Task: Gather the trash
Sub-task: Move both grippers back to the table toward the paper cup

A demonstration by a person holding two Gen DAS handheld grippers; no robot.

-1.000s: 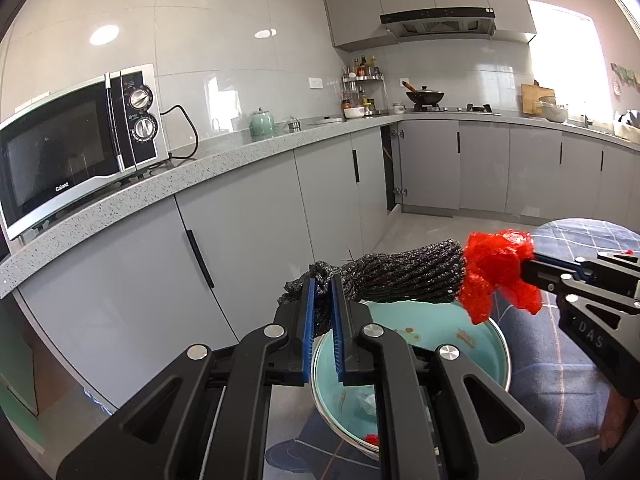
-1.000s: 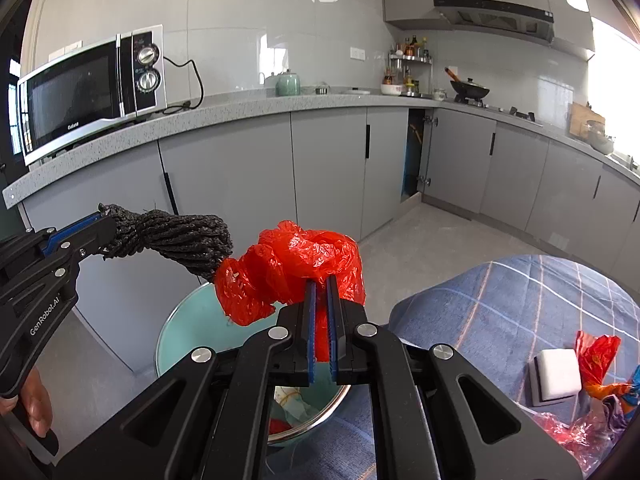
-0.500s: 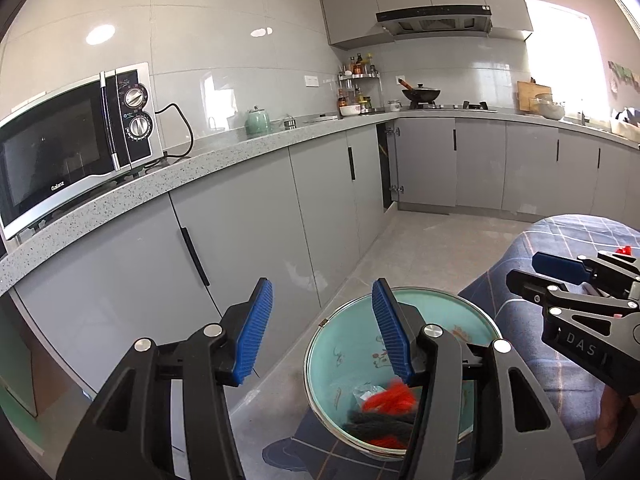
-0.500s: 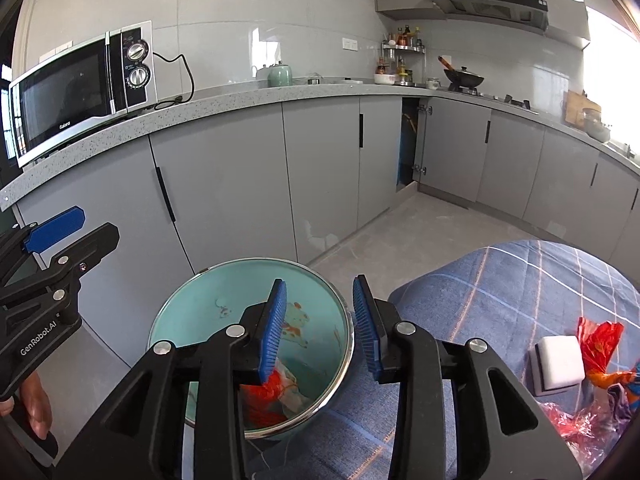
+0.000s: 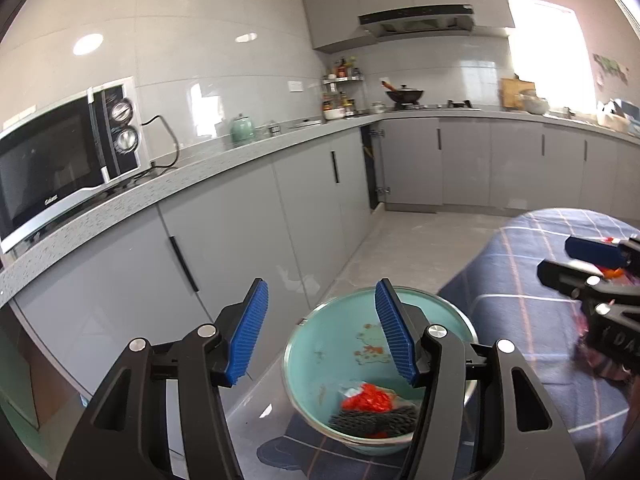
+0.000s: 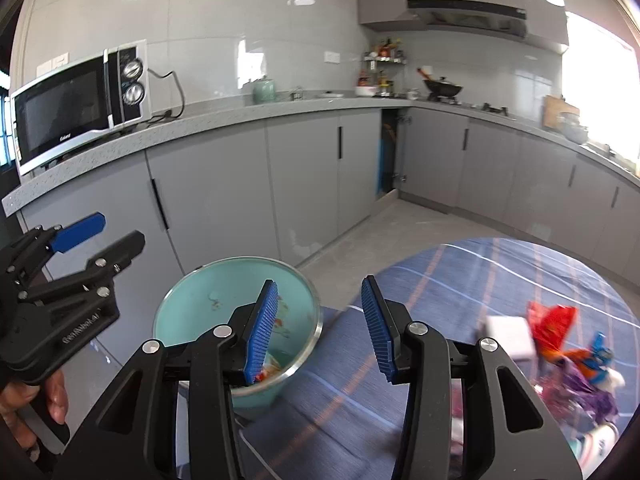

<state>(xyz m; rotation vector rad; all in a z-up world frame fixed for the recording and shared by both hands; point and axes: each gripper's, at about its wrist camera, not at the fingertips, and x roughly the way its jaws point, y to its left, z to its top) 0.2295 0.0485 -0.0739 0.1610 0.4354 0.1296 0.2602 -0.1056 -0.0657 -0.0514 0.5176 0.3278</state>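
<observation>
Left wrist view: the red bag (image 5: 366,398) and dark mesh (image 5: 374,420), gripped a second ago, are now seen dropped inside the teal bowl (image 5: 320,344). Both the left gripper (image 5: 320,330) and right gripper (image 6: 318,324) are spread wide, empty. More wrappers (image 6: 560,340) are left beside the bowl.

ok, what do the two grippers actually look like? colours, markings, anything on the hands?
Both are matte black plastic linkage frames with silver rivets and two jaws faced with ribbed blue pads. The left gripper carries white "GenRobot.AI" lettering on its side, seen from the right wrist view; the right gripper shows partial white letters "DA". A bare hand grips the left handle. No cables or sleeves are visible.
</observation>
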